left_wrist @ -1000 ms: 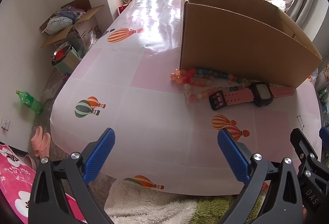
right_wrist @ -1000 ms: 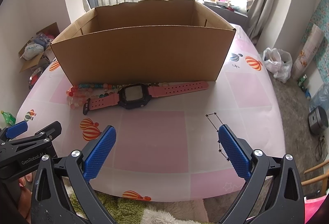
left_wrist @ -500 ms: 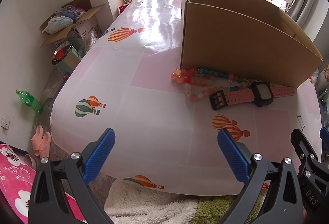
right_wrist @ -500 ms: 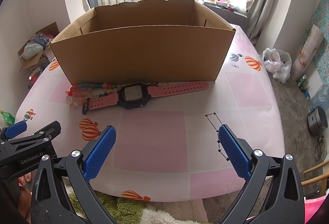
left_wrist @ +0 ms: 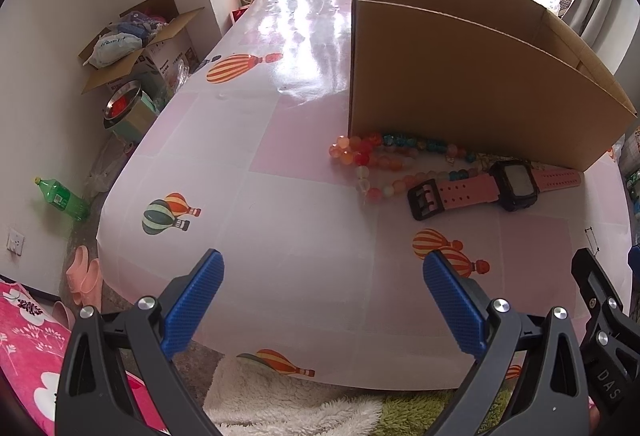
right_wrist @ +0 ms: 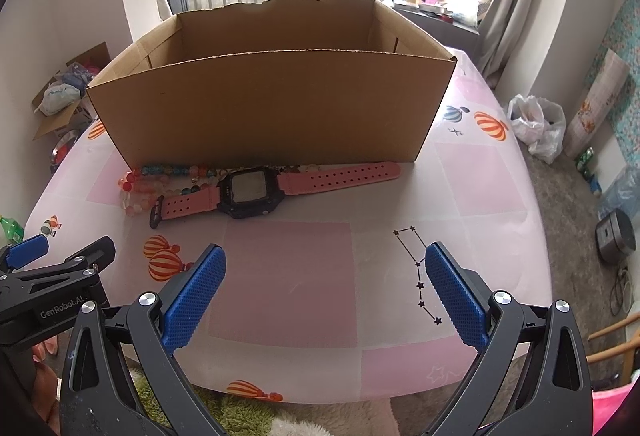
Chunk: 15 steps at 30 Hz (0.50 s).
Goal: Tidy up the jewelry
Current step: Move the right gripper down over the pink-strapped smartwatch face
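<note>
Hovering above the near edge of the worktop, my right tool stands released, its two blue pads spread wide with nothing between them; my left tool is likewise released and empty, just beside it at the same edge. On the pink-and-white cloth printed with hot-air balloons, a pink-strapped watch with a black square case lies flat and face up, its buckle end pointing toward my left side and its perforated strap running along the foot of an open cardboard box. A strand of orange, red, white and teal beads lies bunched against the box's front wall near its left corner, partly tucked under the watch strap. From the right wrist view I can see into the upper part of the box only; its floor is hidden by the front wall. Both pieces of jewelry rest on the cloth outside the box, well apart from either tool. On the floor beyond the worktop's left edge, in the left wrist view, stand a green bottle and a second, open carton stuffed with bags.
</note>
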Tool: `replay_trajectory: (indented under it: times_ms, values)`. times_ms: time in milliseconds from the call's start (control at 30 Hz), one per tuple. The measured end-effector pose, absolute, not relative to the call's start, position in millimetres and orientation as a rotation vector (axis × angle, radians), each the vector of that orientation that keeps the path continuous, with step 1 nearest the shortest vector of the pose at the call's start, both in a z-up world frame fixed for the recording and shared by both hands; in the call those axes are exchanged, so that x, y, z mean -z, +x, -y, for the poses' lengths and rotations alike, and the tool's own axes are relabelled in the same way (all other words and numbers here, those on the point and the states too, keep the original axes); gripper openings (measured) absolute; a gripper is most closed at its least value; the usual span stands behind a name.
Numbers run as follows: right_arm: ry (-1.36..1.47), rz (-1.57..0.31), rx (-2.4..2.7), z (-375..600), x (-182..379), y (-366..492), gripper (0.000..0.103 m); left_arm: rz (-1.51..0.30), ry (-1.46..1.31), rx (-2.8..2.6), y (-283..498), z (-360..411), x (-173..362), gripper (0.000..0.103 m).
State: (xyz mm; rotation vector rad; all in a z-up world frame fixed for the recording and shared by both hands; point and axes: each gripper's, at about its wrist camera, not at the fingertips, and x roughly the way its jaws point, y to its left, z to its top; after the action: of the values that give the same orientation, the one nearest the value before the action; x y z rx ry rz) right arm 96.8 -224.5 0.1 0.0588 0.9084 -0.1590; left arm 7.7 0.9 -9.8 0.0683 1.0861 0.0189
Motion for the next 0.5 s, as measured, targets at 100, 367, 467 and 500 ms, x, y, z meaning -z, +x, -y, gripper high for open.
replay_trajectory:
  times_ms: [100,367,467,500]
  values:
    - [0.058,-0.913,0.163,226,2,102,0.096,-1.094,0.075,-0.022,12,1,13,0.098]
    - [0.030,-0.942,0.155,227,14,116,0.096,-1.159,0.104,-0.021,24,4,35,0.098]
    - [0.031,-0.937,0.144,230,18,118,0.096,-1.160,0.104,-0.003,29,3,41,0.098]
    - [0.035,-0.931,0.135,231,19,119,0.096,-1.154,0.105,0.010,30,3,42,0.098]
